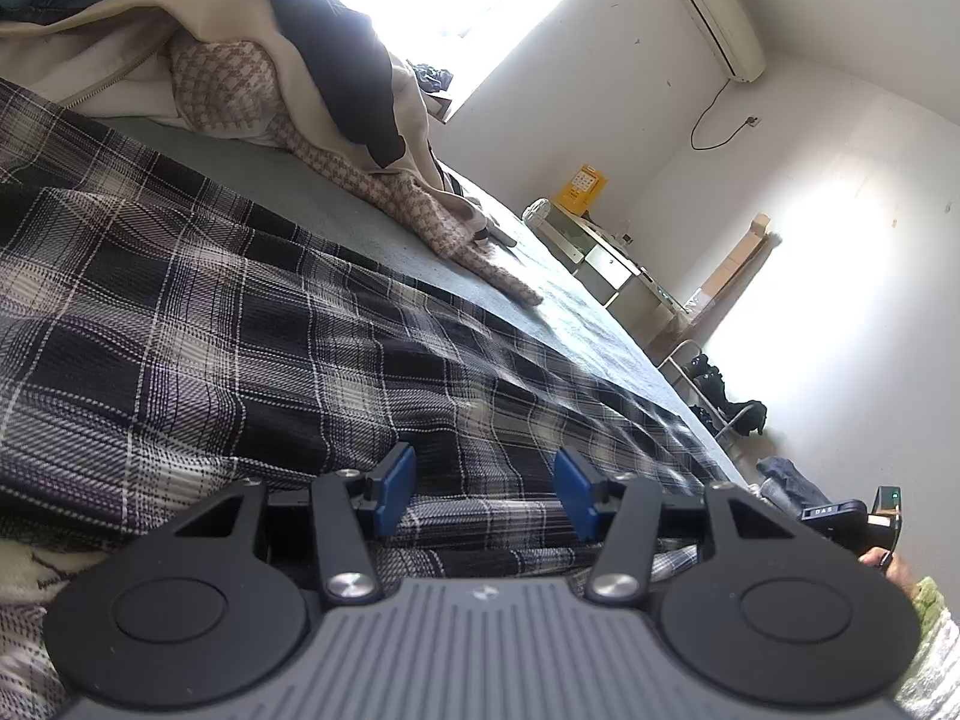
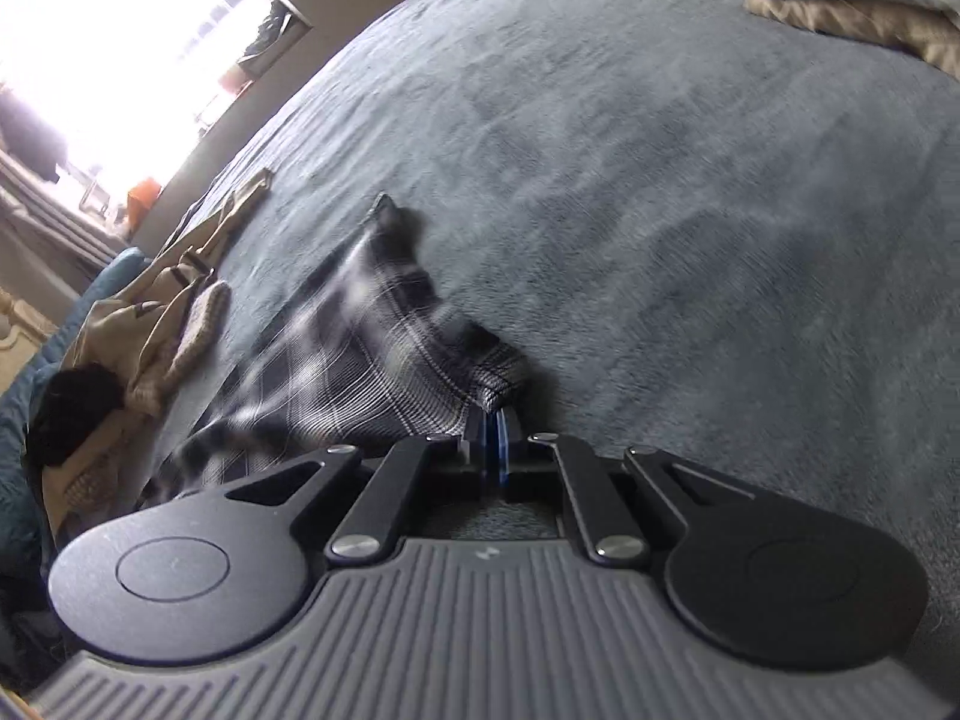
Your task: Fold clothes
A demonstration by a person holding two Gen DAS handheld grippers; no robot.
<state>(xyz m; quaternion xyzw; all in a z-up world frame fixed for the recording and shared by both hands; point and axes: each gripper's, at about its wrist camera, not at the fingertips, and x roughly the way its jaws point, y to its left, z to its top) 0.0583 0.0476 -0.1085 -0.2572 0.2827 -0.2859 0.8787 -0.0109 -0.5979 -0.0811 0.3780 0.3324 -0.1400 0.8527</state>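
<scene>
Clearly the right gripper (image 2: 493,441) has its blue pads pressed together on a corner of the black-and-white plaid woven garment (image 2: 360,360), whose cloth runs away ahead and to the left of the claw across the grey-blue fleecy bed cover (image 2: 660,180). The left gripper (image 1: 486,489) stands with its jaws apart, nothing between them, poised just over the same plaid cloth (image 1: 240,330), which spreads forward and leftward from it.

To my eye a fold or a straightening pull is in hand. Done well, the pinched corner travels low and level, the cloth kept taut but not dragged, while the open claw pins or takes a matching edge — so the layers meet squarely.

Only the right view shows the pinch itself and a far corner of the garment lifted and blurred. Only the left view shows how wide the plaid lies, and beyond it the heap of beige, houndstooth and dark clothes (image 1: 252,78).
</scene>
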